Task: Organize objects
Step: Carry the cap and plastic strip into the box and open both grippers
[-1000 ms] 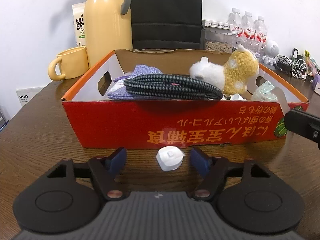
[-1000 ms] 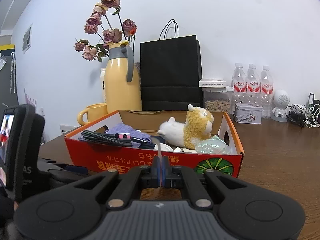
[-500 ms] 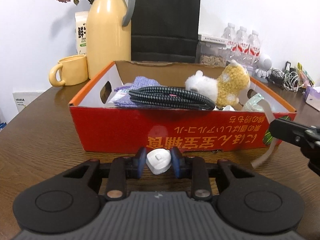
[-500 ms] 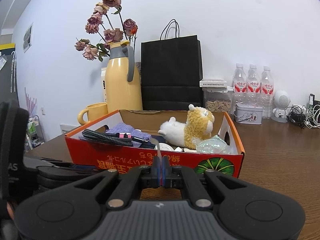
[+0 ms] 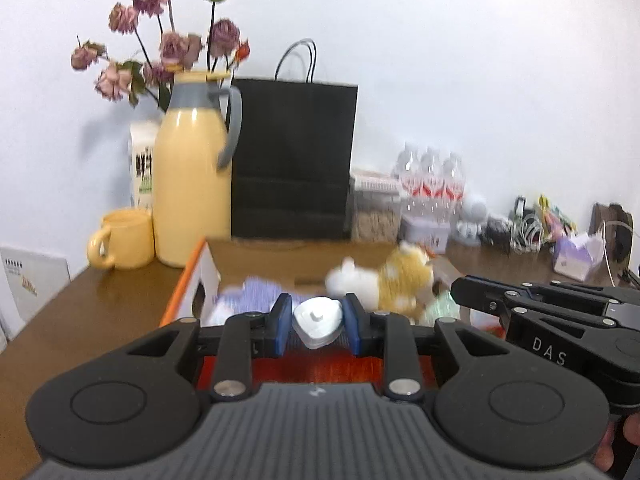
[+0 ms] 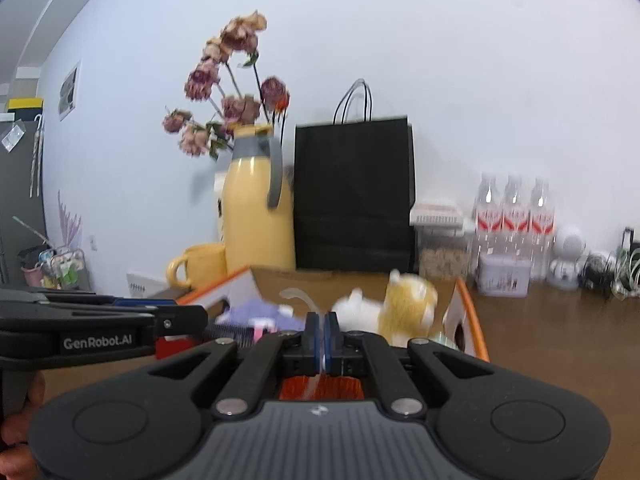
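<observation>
The left wrist view shows the left gripper (image 5: 316, 322) clamped on a small white charger (image 5: 318, 321), held over the red box (image 5: 188, 300). Only the right wrist view shows the right gripper (image 6: 321, 340) pinched shut on a thin white strap (image 6: 299, 297). Behind, on the brown table (image 5: 100, 312), stand a yellow jug (image 5: 192, 192), mug (image 5: 124, 238) and black bag (image 6: 354, 196) against a white wall.

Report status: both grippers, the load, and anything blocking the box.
Left gripper shut on white plastic piece, above red box. Right gripper shut on thin pale strip. Plush toy inside box; drop path looks clear.
</observation>
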The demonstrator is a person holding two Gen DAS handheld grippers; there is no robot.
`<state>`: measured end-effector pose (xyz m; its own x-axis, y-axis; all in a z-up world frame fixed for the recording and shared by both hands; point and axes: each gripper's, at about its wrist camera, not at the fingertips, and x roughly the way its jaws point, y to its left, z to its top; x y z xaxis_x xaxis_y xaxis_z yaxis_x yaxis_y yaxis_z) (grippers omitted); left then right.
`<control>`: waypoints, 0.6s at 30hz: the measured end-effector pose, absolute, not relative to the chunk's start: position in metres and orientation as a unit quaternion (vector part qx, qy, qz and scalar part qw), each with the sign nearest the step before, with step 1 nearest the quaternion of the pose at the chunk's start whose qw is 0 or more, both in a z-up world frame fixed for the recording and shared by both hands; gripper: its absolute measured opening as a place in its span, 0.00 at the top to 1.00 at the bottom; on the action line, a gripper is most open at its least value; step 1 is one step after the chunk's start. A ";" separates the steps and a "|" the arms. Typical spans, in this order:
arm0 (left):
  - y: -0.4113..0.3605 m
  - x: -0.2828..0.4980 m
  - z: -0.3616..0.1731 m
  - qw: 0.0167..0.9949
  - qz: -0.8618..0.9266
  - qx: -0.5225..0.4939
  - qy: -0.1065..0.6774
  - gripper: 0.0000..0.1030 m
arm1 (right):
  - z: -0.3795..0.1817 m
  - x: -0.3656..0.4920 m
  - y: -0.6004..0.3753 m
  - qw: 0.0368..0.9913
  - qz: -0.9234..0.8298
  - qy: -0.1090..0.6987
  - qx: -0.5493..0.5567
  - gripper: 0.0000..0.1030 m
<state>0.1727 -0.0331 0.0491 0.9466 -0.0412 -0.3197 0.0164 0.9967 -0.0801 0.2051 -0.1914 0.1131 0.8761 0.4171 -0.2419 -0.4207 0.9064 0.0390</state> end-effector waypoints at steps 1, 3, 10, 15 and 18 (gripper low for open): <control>-0.032 0.178 0.053 0.987 -0.014 -0.039 0.158 0.72 | 0.119 0.209 -0.190 0.970 0.213 0.117 -0.009 0.99; -0.031 0.189 0.060 0.988 -0.013 -0.039 0.148 0.72 | 0.128 0.217 -0.188 0.972 0.207 0.107 -0.009 0.99; -0.018 0.237 0.061 0.988 -0.003 -0.052 0.148 0.72 | 0.131 0.264 -0.175 0.976 0.187 0.109 0.004 0.99; -0.005 0.261 0.045 0.986 0.004 -0.064 0.156 0.72 | 0.108 0.291 -0.178 0.974 0.178 0.140 0.012 0.99; 0.002 0.270 0.036 0.982 0.003 -0.067 0.179 0.72 | 0.099 0.300 -0.180 0.971 0.178 0.161 0.015 0.99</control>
<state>0.2700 0.0017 0.0360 0.9360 -0.0174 -0.3515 -0.0303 0.9911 -0.1296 0.3004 -0.1803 0.0985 0.8849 0.3496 -0.3077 -0.3399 0.9365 0.0867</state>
